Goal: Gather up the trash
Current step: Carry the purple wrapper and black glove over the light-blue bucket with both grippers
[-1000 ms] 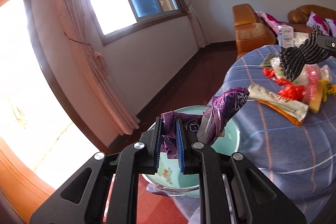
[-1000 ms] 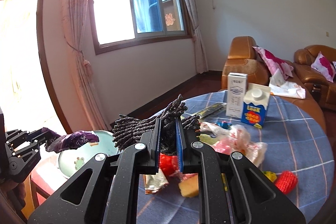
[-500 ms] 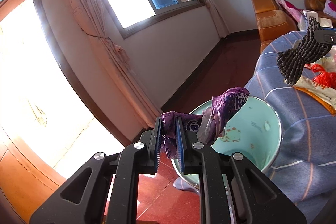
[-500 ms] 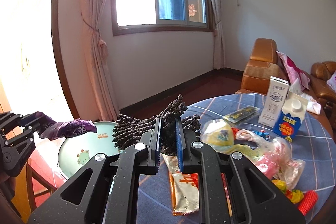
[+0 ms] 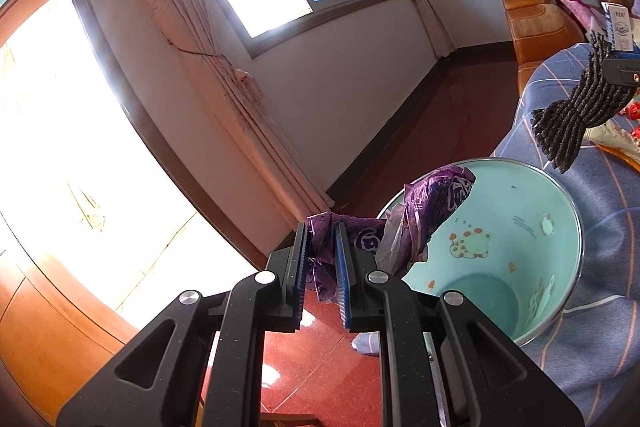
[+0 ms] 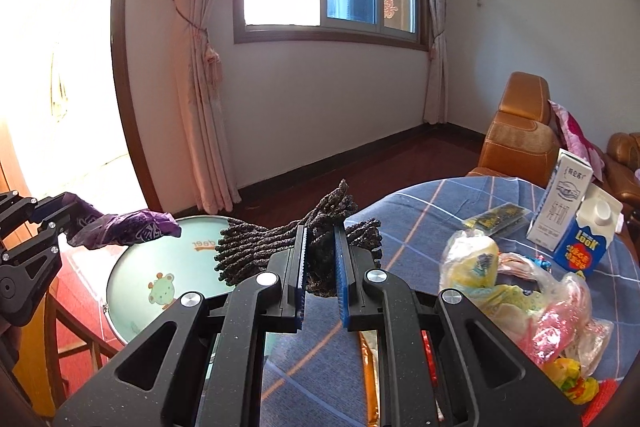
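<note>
My left gripper [image 5: 322,231] is shut on a crumpled purple wrapper [image 5: 432,195], held at the near rim of a mint-green trash bin [image 5: 552,279] with cartoon animals. In the right wrist view the wrapper [image 6: 128,227] hangs over the bin [image 6: 160,291] at left. My right gripper [image 6: 320,231] is shut on a dark knitted glove [image 6: 256,255], held above the table edge beside the bin. The glove also shows in the left wrist view [image 5: 576,119] above and right of the bin.
The round table has a blue checked cloth [image 6: 424,211] with plastic bags [image 6: 520,307], a dark snack packet [image 6: 496,217], a white carton [image 6: 560,199] and a blue carton [image 6: 588,239]. Brown sofas [image 6: 520,131] stand behind. The floor [image 5: 320,367] is red.
Both grippers have swung left towards the bin. The bin's inside now fills more of the left wrist view. Both grips are unchanged.
</note>
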A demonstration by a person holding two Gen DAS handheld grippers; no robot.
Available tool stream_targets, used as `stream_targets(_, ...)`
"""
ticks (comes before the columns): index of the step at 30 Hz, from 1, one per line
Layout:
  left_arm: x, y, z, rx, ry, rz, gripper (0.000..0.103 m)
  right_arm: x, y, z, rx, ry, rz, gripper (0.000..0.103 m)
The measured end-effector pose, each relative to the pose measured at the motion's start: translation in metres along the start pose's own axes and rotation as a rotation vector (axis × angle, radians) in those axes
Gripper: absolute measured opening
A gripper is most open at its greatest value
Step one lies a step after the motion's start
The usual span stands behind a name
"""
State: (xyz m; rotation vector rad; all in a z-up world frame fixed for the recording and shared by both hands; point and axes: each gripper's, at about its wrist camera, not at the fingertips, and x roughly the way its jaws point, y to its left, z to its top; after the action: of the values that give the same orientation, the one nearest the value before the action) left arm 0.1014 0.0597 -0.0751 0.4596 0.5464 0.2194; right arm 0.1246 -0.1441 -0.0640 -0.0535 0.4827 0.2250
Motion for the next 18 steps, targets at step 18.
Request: stream_targets(18, 0.013, 0.001, -0.003, -0.013, 0.031, -0.034, 0.020, 0.036, 0.028, -0.004, -0.051, 0.073, 0.056, 0.022)
